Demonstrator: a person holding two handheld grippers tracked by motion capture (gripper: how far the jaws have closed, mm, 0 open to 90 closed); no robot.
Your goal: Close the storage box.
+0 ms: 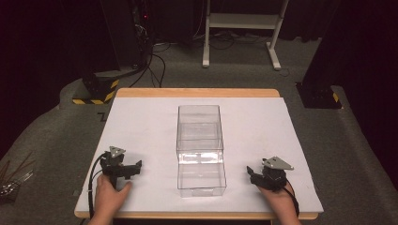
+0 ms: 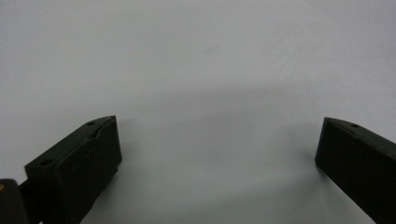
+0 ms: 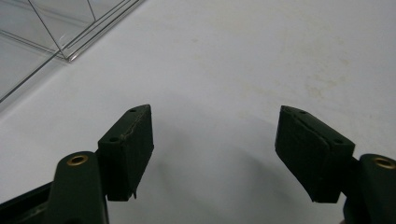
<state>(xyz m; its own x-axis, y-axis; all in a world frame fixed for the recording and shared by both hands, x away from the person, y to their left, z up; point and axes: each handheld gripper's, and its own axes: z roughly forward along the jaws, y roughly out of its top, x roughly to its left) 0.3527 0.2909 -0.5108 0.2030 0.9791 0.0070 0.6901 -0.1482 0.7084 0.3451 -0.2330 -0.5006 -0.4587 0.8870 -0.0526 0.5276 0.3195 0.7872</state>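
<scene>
You're poised either side of the clear box (image 1: 200, 150) on the worktop (image 1: 141, 126), left gripper (image 1: 133, 169) and right gripper (image 1: 252, 174) jaws apart and empty; next, reach in.

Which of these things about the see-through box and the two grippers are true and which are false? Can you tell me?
1. The clear box sits on the white table between the two grippers. True.
2. The left gripper is holding the box. False: its fingers stand apart over bare table with nothing between them.
3. The right gripper has its fingers open and empty. True.
4. Something red lies inside the box. False: it looks empty.
5. Both grippers rest near the table's front edge, one on each side of the box. True.
6. The box lies tipped on the floor. False: it stands on the table.
</scene>
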